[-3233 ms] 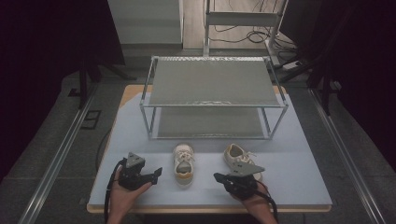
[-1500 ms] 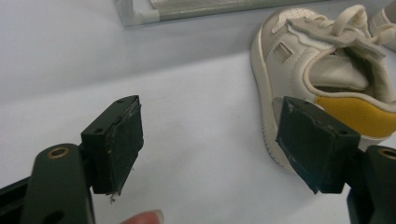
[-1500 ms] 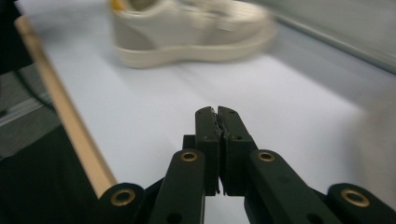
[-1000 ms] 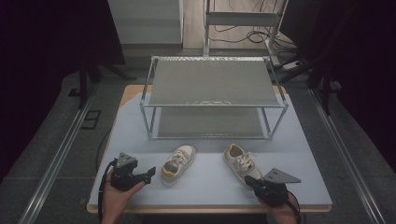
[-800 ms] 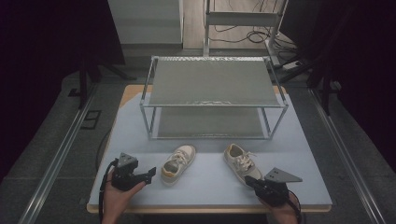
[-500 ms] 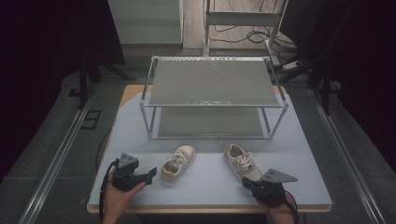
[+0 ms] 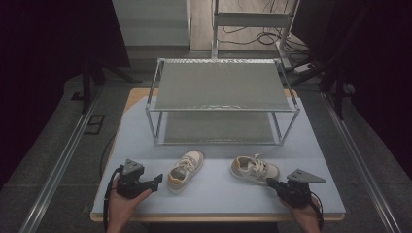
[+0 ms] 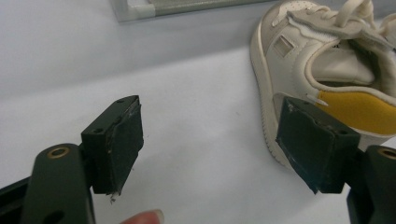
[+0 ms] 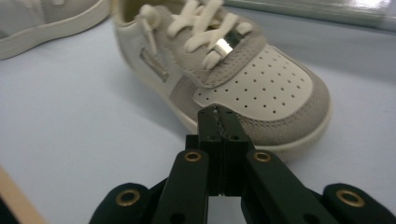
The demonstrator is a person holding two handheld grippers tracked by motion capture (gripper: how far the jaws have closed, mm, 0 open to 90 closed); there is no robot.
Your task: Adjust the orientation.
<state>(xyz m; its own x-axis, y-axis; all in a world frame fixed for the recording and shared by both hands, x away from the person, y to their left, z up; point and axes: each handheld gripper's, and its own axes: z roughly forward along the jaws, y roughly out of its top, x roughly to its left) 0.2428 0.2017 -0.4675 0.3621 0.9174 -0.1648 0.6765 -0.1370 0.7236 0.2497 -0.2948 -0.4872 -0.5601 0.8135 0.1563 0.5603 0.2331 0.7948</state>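
Left gripper view crops the shoe [image 8: 327, 70] at its toe.

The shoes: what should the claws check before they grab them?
1. Left claw open: ok, its jaws stand wide apart.
2. Left shoe lined up: not ok, in the left gripper view it lies off to one side, behind one jaw, not between the two.
3. Right claw open: not ok, its jaws are shut together with nothing between them.
4. Right claw aimed: ok, it points at the toe of the right shoe.
5. Shoes upright on the table: ok, both on their soles, apart from each other.
6. Rack shelves free: ok.
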